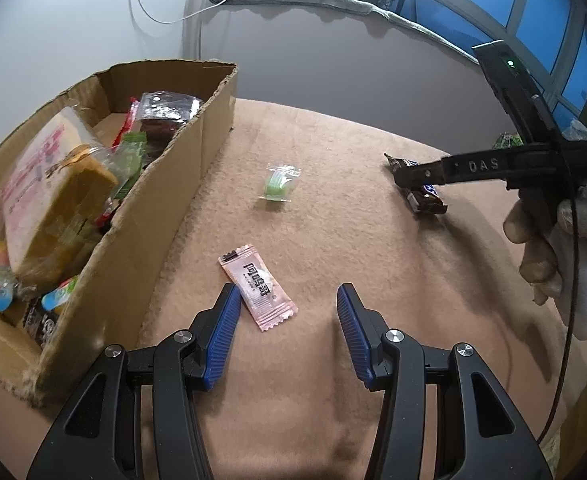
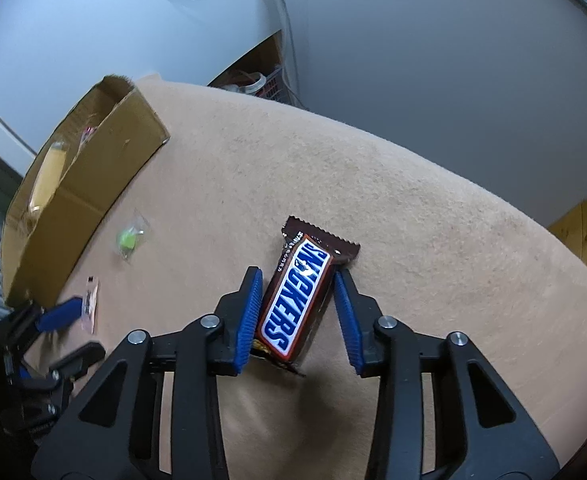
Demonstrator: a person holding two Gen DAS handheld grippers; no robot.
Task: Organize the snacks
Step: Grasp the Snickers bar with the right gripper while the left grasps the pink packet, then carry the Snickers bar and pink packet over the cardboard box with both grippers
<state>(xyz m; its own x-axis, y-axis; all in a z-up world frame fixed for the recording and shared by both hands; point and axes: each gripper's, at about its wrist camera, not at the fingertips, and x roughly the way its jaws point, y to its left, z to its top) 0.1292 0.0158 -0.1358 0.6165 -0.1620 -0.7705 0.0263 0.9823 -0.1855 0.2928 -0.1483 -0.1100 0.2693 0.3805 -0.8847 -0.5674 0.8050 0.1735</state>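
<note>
A cardboard box holding several snacks stands at the left on the beige cloth; it also shows in the right wrist view. A pink sachet lies between the fingers of my open left gripper, close to the left pad. A clear packet with a green sweet lies further out, also visible in the right wrist view. A Snickers bar lies between the fingers of my right gripper, whose pads sit at its sides with a small gap. The bar also shows in the left wrist view.
The table is covered by a beige cloth and ends at a grey wall behind. A gloved hand holds the right gripper at the right. A green-wrapped item lies at the far right edge. Wooden furniture stands beyond the table.
</note>
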